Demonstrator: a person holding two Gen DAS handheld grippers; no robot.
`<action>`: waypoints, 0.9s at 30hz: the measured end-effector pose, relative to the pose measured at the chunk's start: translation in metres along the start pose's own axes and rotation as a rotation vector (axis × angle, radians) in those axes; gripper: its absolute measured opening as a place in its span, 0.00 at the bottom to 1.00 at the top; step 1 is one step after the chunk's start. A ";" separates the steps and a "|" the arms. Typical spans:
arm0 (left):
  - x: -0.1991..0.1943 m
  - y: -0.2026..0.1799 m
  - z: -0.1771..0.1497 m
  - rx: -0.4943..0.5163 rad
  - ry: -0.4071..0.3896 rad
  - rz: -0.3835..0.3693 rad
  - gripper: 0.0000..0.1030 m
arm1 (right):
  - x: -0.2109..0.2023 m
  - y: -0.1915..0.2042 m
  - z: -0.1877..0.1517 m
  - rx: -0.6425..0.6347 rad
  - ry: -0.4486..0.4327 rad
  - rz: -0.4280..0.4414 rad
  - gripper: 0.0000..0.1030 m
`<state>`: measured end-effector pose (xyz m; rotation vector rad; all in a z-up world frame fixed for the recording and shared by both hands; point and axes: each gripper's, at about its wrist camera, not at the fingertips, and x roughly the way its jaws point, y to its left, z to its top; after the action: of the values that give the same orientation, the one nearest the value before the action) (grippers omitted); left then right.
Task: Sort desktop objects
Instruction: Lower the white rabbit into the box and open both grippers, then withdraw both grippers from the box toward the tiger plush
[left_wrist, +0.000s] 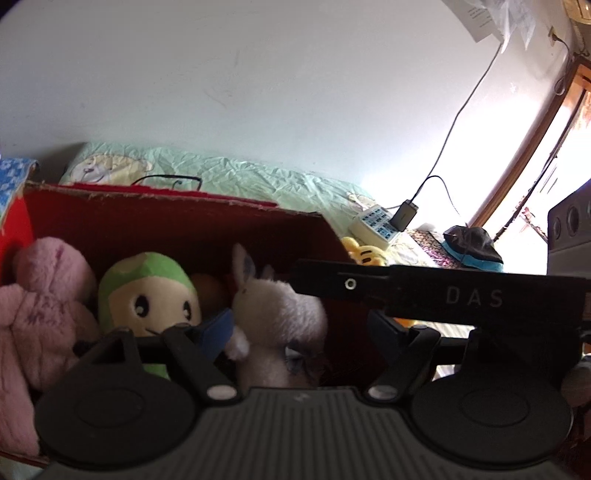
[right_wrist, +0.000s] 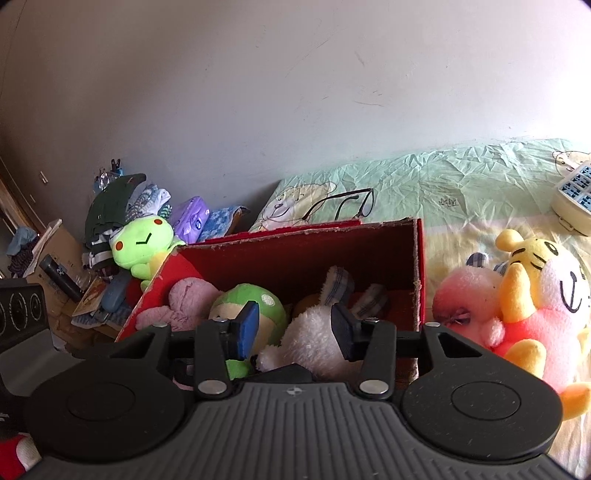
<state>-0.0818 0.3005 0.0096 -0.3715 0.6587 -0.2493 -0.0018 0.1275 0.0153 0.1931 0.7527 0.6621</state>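
Inside the red box (right_wrist: 295, 254): pink plush (left_wrist: 40, 306), green plush (right_wrist: 258, 306), white plush rabbit (right_wrist: 314, 339). Left tool (left_wrist: 301, 332) spread, pinching nothing. Right tool (right_wrist: 295, 325) spread above the rabbit, not pressing. Beside the box, on the bed (right_wrist: 461, 177): tiger plush (right_wrist: 535, 288).

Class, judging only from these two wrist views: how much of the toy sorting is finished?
Done: pink plush, green plush and white bunny lie in the red box. In hand: nothing; the right gripper stands open over the bunny. Left: tiger plush and pink-and-white plush beside the box.
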 end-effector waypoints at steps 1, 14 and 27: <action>0.002 -0.002 0.001 0.003 0.002 -0.025 0.79 | -0.002 -0.002 0.000 0.008 -0.007 -0.012 0.46; 0.061 -0.016 -0.009 -0.030 0.187 -0.227 0.83 | -0.029 -0.036 0.001 0.165 -0.084 -0.033 0.46; 0.054 0.018 -0.003 -0.096 0.142 -0.094 0.69 | -0.024 -0.040 -0.004 0.188 -0.069 -0.003 0.45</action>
<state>-0.0408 0.2979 -0.0296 -0.4810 0.7961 -0.3369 0.0023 0.0809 0.0109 0.3854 0.7484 0.5786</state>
